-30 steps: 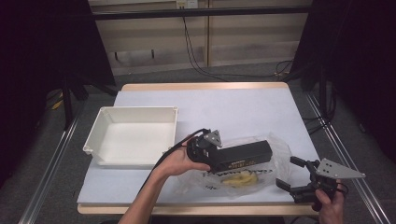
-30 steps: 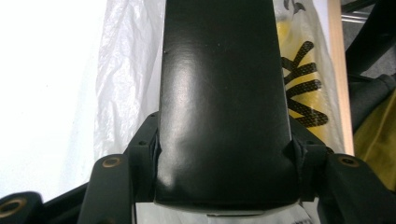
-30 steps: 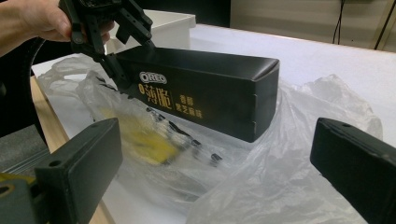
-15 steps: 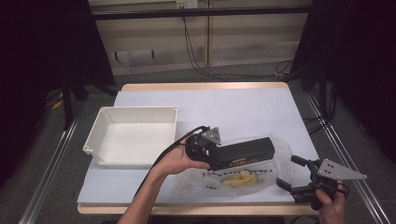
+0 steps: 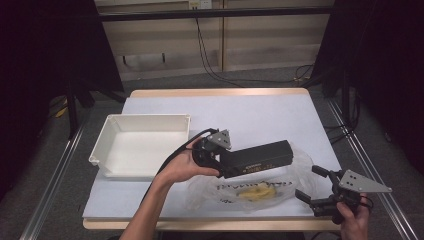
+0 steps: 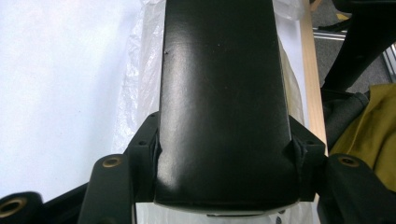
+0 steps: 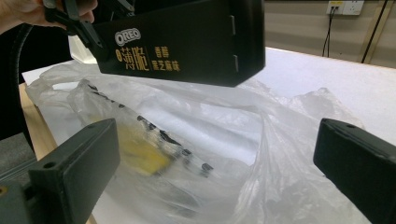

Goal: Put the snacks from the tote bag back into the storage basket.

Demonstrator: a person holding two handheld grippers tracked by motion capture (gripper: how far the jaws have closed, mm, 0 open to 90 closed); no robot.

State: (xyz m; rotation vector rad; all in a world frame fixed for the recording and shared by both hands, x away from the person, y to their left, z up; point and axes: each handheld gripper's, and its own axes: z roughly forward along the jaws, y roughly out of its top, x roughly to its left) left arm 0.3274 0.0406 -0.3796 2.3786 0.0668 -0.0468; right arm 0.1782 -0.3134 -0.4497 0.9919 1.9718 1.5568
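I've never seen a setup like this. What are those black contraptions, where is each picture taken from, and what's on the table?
No robot here: a person holds a hand-operated gripper in each hand. One camera looks down from above; one rides on each gripper.

The left gripper has its fingers clamped on a long black Oreo box, held above a clear plastic bag with something yellow inside.

The right gripper waits open at the bag's edge. An empty white tray sits on the white table.
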